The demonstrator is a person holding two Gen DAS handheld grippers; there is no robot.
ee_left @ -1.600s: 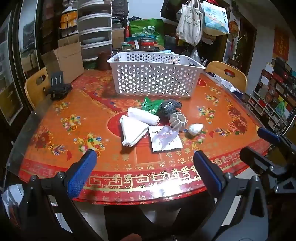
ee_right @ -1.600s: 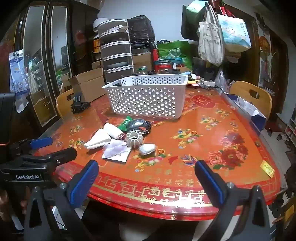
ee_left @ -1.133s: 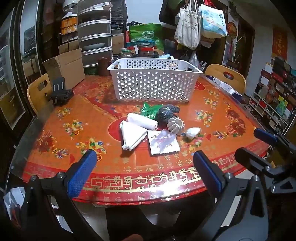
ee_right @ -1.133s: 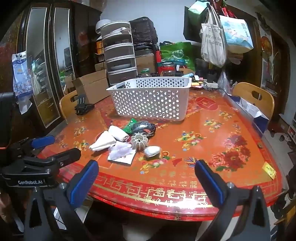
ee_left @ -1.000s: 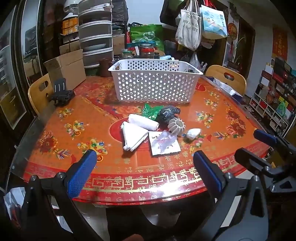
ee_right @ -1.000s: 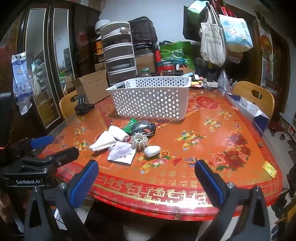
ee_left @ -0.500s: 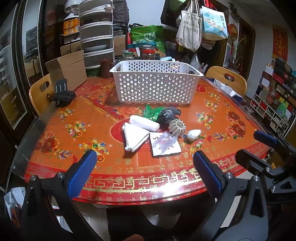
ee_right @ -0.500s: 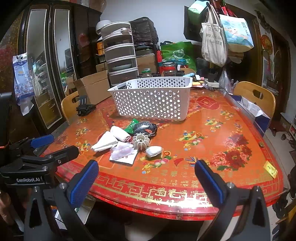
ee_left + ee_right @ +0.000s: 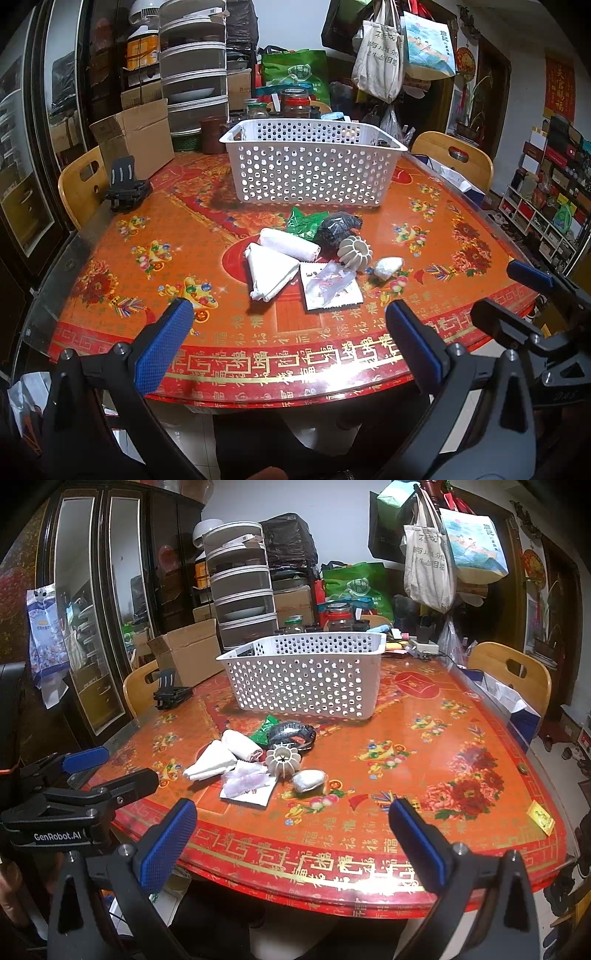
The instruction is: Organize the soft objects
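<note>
1. Hovering short of the table edge, the left gripper (image 9: 288,332) and right gripper (image 9: 291,834) are held wide open — nothing is gripped.
2. Soft objects (image 9: 271,269) lie clustered before the empty-looking basket (image 9: 310,170) — a first reach is likely called for.

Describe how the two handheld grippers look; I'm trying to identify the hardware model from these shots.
Both are matte black plastic frames with visible screws. The left gripper and right gripper each carry two long fingers tipped with textured blue pads. Seen from the right wrist view, the left gripper's body bears white "GenRobot.AI" lettering. No cables or sleeves are visible.
</note>
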